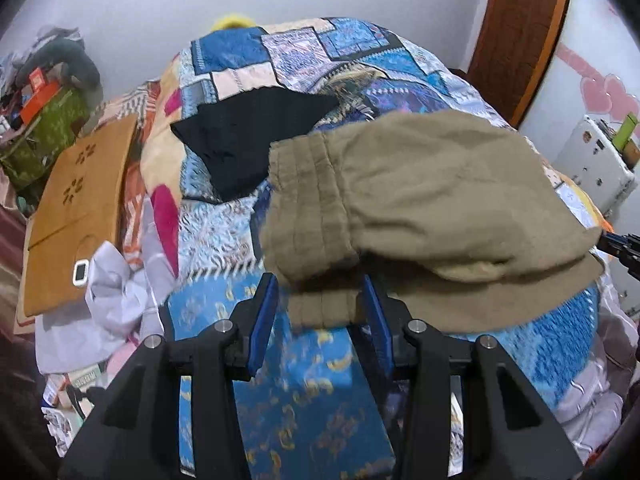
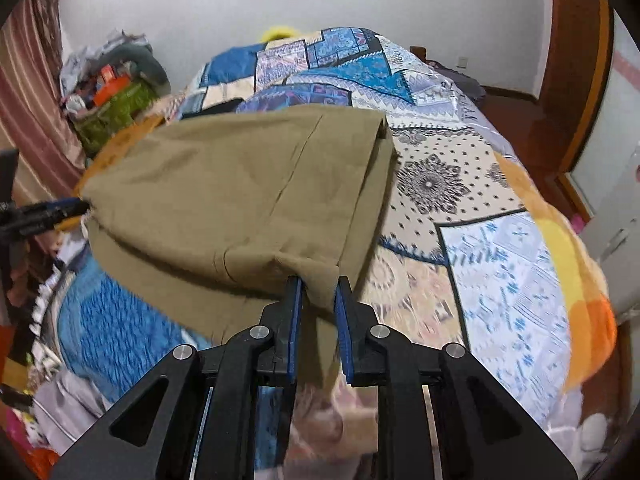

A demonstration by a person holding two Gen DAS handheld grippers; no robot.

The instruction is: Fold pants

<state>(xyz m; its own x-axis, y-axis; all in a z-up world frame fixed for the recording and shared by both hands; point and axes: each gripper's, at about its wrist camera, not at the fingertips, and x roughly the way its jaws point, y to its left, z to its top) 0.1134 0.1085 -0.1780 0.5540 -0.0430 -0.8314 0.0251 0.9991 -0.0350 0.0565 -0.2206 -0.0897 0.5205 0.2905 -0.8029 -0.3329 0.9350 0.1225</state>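
Observation:
Khaki pants [image 1: 432, 200] lie folded over on the patchwork bedspread [image 1: 320, 60]; they also show in the right wrist view [image 2: 240, 196]. My left gripper [image 1: 320, 300] is open, its jaws wide apart around the elastic waistband corner. My right gripper [image 2: 318, 292] has its jaws narrowly apart around the near folded edge of the pants, with cloth between the pads. The left gripper's tips also show in the right wrist view [image 2: 60, 208] at the pants' left edge. The right gripper's tips show in the left wrist view [image 1: 624, 244].
A black garment [image 1: 248, 136] lies on the bed beyond the pants. A brown board [image 1: 80, 208] and white cloth [image 1: 112, 292] lie at the left. A cluttered green box [image 2: 112, 112] stands by the wall. A white cabinet [image 1: 596, 160] stands at the right.

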